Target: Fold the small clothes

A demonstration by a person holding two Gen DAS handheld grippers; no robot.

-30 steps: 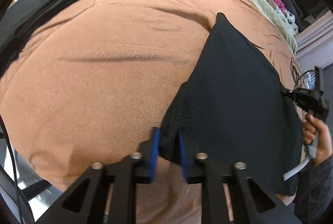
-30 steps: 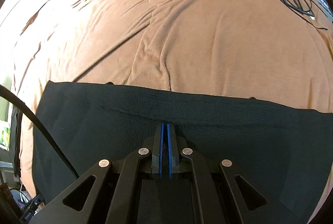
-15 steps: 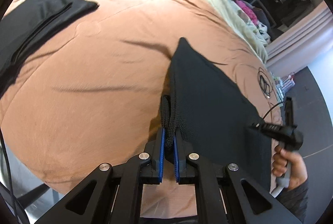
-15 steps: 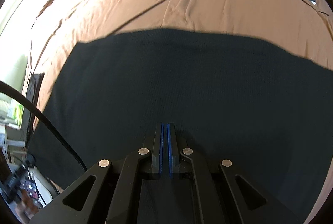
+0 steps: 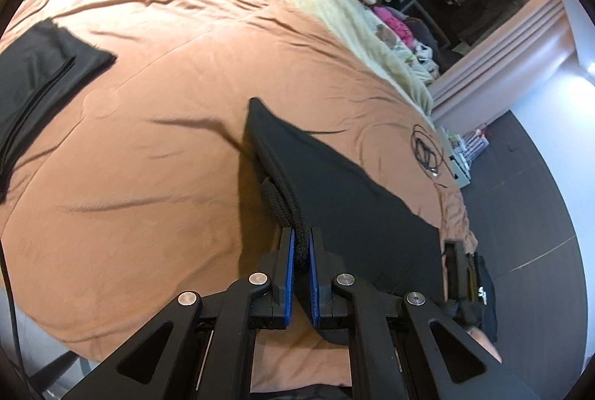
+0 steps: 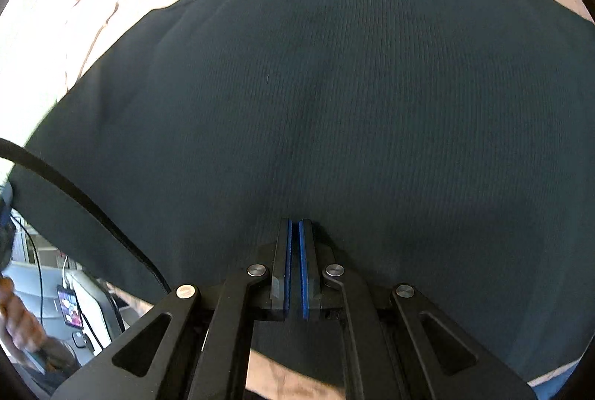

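Observation:
A black ribbed garment (image 5: 353,184) hangs stretched above the brown bed cover (image 5: 167,176), between my two grippers. My left gripper (image 5: 302,243) is shut on its bunched, thick hem at the near corner. The cloth runs right to my right gripper (image 5: 461,269), which holds the other corner. In the right wrist view the same dark garment (image 6: 334,83) fills almost the whole frame. There my right gripper (image 6: 295,232) is shut, with the cloth's near edge pinched between its blue pads. The garment's far corner still rests on the bed.
A pile of folded black clothes (image 5: 41,65) lies at the bed's left edge. A black wire hanger (image 5: 425,150) lies on the cover at the right. A cream blanket (image 5: 334,2) and soft toys (image 5: 394,24) line the far side. A cable (image 6: 74,191) crosses the lower left.
My left gripper closed on the garment's hem and rose with it. My right gripper swept across the bed, and the lifted cloth now covers its view.

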